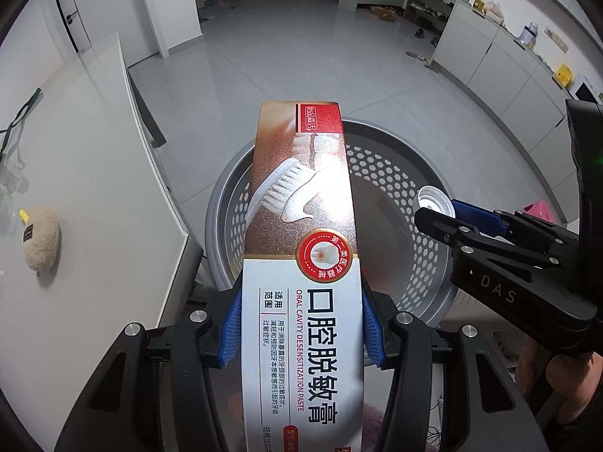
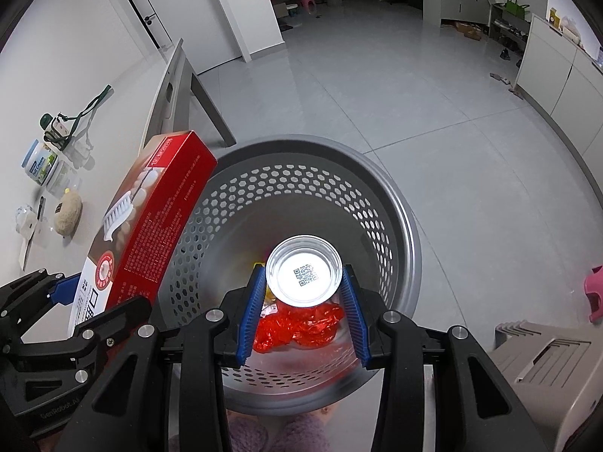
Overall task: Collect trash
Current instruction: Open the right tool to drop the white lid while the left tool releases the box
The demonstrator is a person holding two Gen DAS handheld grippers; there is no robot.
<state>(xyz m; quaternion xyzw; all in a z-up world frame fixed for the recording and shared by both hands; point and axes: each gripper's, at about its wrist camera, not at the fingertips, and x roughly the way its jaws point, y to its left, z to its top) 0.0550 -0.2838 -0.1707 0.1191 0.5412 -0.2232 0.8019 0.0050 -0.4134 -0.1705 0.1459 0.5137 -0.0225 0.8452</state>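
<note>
**Box and lid over the bin**

The left gripper (image 1: 299, 329) clamps a toothpaste box (image 1: 301, 248) above the grey bin (image 2: 399, 203). The right gripper (image 2: 303, 301) pinches a round metal lid (image 2: 304, 275) over red wrapping (image 2: 297, 326) inside it.

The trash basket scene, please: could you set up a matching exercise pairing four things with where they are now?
Things:
1. toothpaste box
2. can
3. red wrapper
4. plush toy

Places:
A. lying at the bottom of the basket
B. clamped in the right tool, over the basket
C. resting on the white table
D. clamped in the left tool, its far end over the basket rim

Pairs: 1-D, 2-B, 3-A, 4-C
</note>
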